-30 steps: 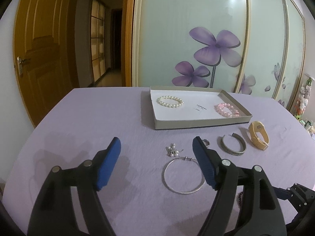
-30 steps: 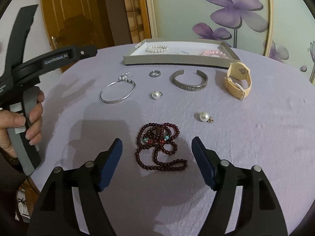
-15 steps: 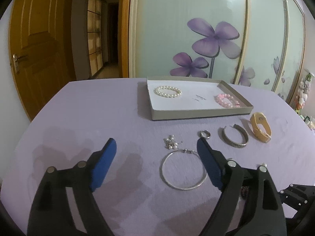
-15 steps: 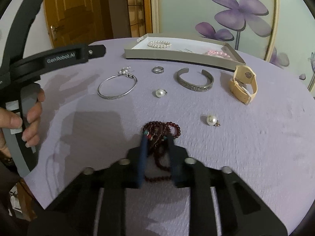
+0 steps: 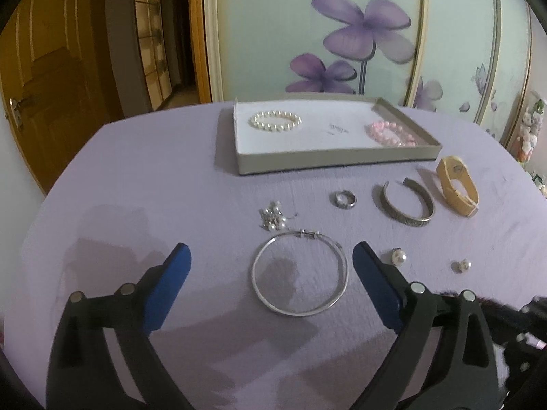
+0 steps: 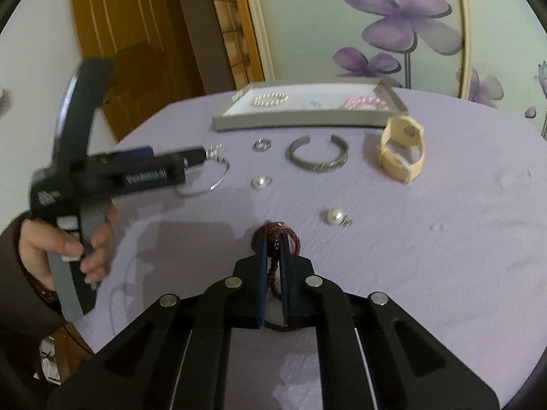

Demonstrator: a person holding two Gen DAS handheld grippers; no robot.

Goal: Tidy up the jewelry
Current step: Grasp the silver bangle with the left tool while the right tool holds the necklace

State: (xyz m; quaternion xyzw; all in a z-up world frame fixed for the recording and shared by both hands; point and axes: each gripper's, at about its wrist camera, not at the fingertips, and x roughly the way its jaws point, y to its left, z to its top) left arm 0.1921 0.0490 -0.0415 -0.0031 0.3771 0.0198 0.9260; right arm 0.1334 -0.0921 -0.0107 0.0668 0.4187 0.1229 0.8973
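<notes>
My right gripper [image 6: 273,239] is shut on the dark red bead necklace [image 6: 275,235], bunched between its pads over the purple tablecloth. My left gripper [image 5: 271,263] is open and empty, hovering over the thin silver bangle [image 5: 301,273]. The grey tray [image 5: 328,162] at the back holds a white pearl bracelet [image 5: 276,121] and a pink bead bracelet [image 5: 391,133]. Loose on the cloth lie a silver ring [image 5: 343,199], a silver cuff [image 5: 405,203], a tan watch [image 5: 456,186], a small earring cluster [image 5: 273,218] and two pearl earrings [image 5: 398,257] [image 5: 461,266].
The round table [image 5: 136,177] drops off at the left and front edges. A wooden door stands at the left and a glass wardrobe with purple flowers behind the table. In the right wrist view the left gripper's body and the hand [image 6: 65,239] sit at the left.
My right gripper closed on the dark red bead necklace and gathered it up. My left gripper drifted forward toward the silver bangle, still open.
</notes>
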